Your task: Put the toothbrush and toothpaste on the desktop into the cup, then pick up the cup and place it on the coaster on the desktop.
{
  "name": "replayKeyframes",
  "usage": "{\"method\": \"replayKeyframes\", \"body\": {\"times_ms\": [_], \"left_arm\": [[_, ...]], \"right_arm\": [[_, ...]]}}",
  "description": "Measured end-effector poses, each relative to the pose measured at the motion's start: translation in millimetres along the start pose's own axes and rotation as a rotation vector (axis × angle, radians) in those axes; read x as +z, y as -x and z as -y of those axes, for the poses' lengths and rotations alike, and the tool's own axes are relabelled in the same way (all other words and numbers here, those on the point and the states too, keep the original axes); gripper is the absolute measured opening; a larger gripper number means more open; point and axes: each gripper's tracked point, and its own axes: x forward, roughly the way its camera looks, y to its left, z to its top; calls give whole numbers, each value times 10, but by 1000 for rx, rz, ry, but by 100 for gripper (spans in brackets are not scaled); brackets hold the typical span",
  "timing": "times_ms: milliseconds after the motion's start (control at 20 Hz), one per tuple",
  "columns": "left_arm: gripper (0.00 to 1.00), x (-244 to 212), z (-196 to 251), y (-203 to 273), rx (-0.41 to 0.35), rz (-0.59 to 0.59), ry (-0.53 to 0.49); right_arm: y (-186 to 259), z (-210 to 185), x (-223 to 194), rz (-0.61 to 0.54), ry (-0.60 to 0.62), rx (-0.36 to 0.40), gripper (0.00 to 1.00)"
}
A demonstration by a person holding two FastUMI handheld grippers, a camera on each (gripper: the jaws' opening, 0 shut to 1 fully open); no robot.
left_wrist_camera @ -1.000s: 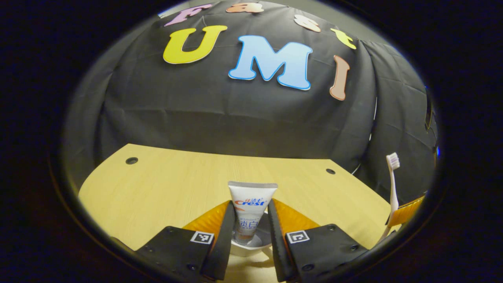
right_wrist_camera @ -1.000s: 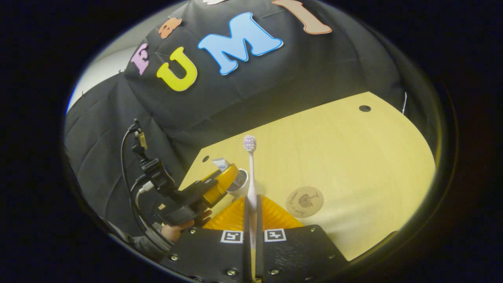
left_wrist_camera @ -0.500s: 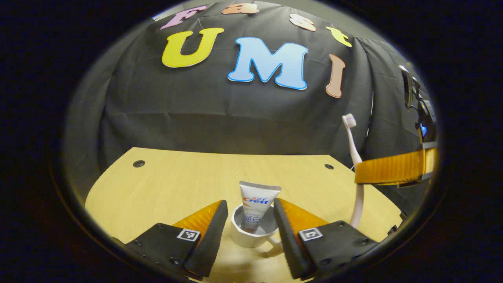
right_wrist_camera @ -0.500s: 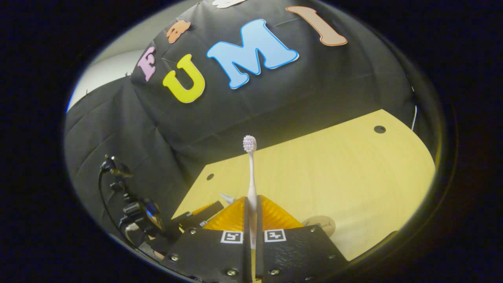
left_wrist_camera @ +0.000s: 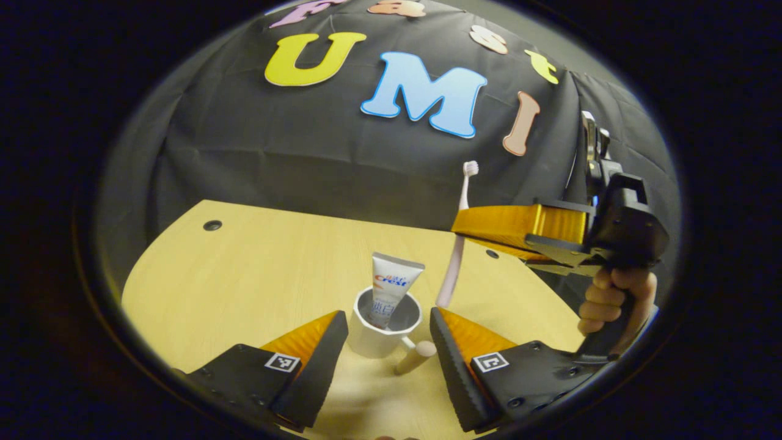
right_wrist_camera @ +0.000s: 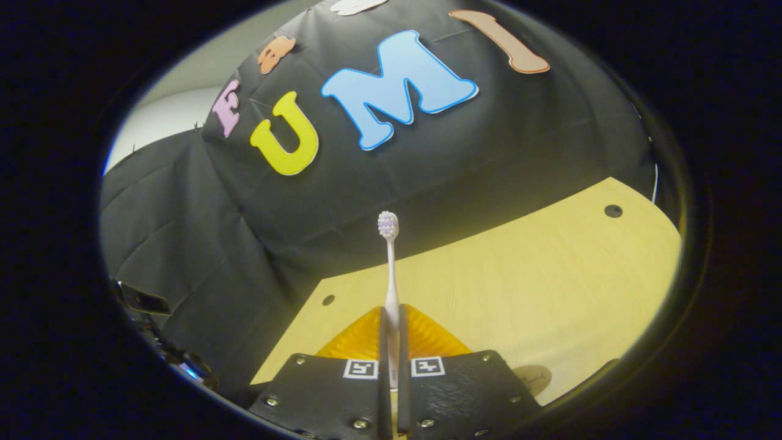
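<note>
Left gripper view: right gripper (left_wrist_camera: 482, 229) jaws clenched on the upright toothbrush (left_wrist_camera: 455, 263), its lower end just beside the cup (left_wrist_camera: 385, 333) holding toothpaste (left_wrist_camera: 391, 287), mid-counter, between the left gripper's (left_wrist_camera: 388, 351) released jaws.

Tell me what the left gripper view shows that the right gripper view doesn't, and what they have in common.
Left gripper view: the white cup with the toothpaste standing in it, the open left gripper on either side of the cup, and a hand holding the right gripper.

Right gripper view: the coaster low on the desk, and the right gripper's own fingers pinching the toothbrush.

Both: the toothbrush, upright in the right gripper and not yet in the cup, and the wooden desk.
</note>
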Motion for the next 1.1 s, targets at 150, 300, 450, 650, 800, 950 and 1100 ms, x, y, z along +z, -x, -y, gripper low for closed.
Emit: {"method": "replayKeyframes", "body": {"times_ms": [150, 300, 450, 650, 800, 950, 1100], "left_arm": [[93, -74, -52, 51, 5, -20, 22], [87, -120, -60, 68, 4, -34, 35], [87, -152, -58, 68, -2, -42, 42], [89, -246, -62, 37, -9, -69, 72], [87, -258, -79, 12, -1, -73, 86], [87, -263, -88, -6, 6, -74, 90], [87, -268, -84, -17, 20, -75, 90]], "right_arm": [[-123, -9, -105, -3, 33, -4, 5], [-200, -19, -214, -11, 77, -6, 5], [-241, -11, -299, -17, 116, -15, 5], [-233, 10, -411, -49, 133, -15, 14], [-232, 39, -487, -96, 117, -7, 9], [-202, 71, -560, -129, 119, -6, 24], [-188, 84, -559, -134, 128, -6, 45]]}}
